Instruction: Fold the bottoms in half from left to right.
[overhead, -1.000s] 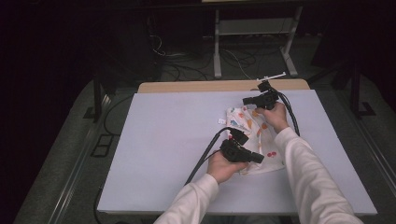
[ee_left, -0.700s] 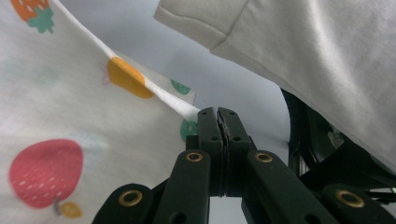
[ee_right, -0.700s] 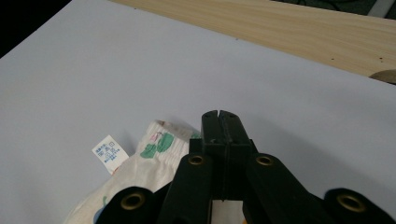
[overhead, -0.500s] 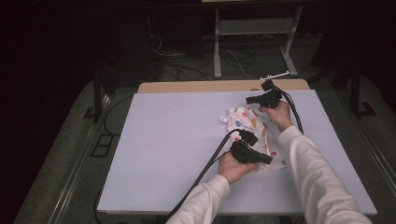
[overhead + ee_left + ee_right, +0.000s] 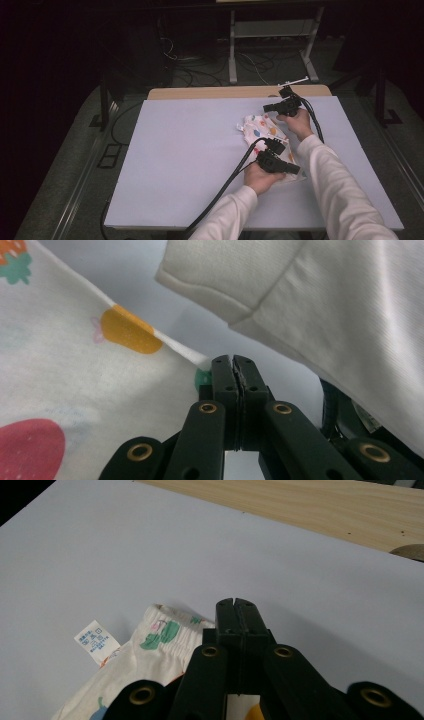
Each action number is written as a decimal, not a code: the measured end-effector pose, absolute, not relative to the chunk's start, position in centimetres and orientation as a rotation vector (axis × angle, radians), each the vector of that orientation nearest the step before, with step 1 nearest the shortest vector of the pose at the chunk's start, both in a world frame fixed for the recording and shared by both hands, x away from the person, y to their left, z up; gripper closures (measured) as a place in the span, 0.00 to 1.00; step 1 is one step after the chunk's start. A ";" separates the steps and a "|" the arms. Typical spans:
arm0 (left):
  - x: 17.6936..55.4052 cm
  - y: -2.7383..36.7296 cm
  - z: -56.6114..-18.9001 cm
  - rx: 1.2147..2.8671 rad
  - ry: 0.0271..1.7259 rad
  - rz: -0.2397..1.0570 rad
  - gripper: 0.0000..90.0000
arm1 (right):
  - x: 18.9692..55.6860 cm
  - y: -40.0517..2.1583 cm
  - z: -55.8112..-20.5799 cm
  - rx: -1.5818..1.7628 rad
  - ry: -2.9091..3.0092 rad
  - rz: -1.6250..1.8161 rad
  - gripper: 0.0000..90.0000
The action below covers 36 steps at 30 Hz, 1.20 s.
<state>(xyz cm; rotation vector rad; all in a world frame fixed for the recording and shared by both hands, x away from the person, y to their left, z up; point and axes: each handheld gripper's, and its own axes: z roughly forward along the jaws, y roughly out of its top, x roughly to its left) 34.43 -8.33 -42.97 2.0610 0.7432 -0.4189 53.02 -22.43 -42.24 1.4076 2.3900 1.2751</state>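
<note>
A small white garment printed with coloured fruit lies on the right half of the pale table. My left gripper is at its near end. In the left gripper view the jaws are shut, with a corner of the garment pinched at their tip. My right gripper sits at the garment's far end. Its shut jaws lie over the elastic waistband; I cannot tell whether cloth is caught there. A white care label sticks out beside the waistband.
A white sleeve hangs close over the left gripper. Bare wood shows along the table's far edge. Black cables trail from both grippers towards the near edge. Dark floor, cables and a stand's legs lie beyond the table.
My left gripper has moved right and towards the near edge, and the near part of the garment has drawn in with it. The right gripper has stayed in place.
</note>
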 end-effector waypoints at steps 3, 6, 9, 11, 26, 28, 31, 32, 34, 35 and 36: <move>34.6 -8.7 -43.1 2.061 0.746 -0.423 0.99 | 53.0 -22.2 -42.3 1.403 2.394 1.270 0.99; 34.7 -8.9 -43.3 2.057 0.755 -0.427 0.99 | 53.0 -22.0 -42.2 1.398 2.396 1.264 0.99; 34.7 -9.1 -43.6 2.059 0.761 -0.431 0.99 | 53.1 -22.2 -42.2 1.399 2.394 1.258 0.99; 34.8 -9.2 -43.8 2.057 0.767 -0.430 0.99 | 53.1 -22.3 -42.3 1.407 2.390 1.256 0.99; 35.1 -10.5 -44.7 2.044 0.766 -0.424 0.93 | 53.2 -22.9 -42.8 1.444 2.353 1.241 0.82; 35.0 -10.6 -44.6 2.038 0.755 -0.417 0.79 | 52.9 -23.0 -42.6 1.448 2.310 1.238 0.64; 34.6 -10.6 -44.4 2.039 0.761 -0.365 0.64 | 52.6 -23.2 -42.3 1.447 2.299 1.250 0.45; 34.6 -10.6 -44.3 2.033 0.762 -0.350 0.58 | 52.5 -23.3 -42.1 1.441 2.298 1.253 0.39; 34.6 -10.5 -44.1 2.025 0.761 -0.347 0.50 | 52.2 -23.5 -41.7 1.429 2.303 1.267 0.24; 34.6 -10.5 -44.0 2.020 0.766 -0.347 0.47 | 52.1 -23.5 -41.5 1.425 2.304 1.264 0.18; 34.6 -10.4 -43.9 2.019 0.766 -0.342 0.44 | 51.9 -23.5 -41.4 1.413 2.314 1.262 0.14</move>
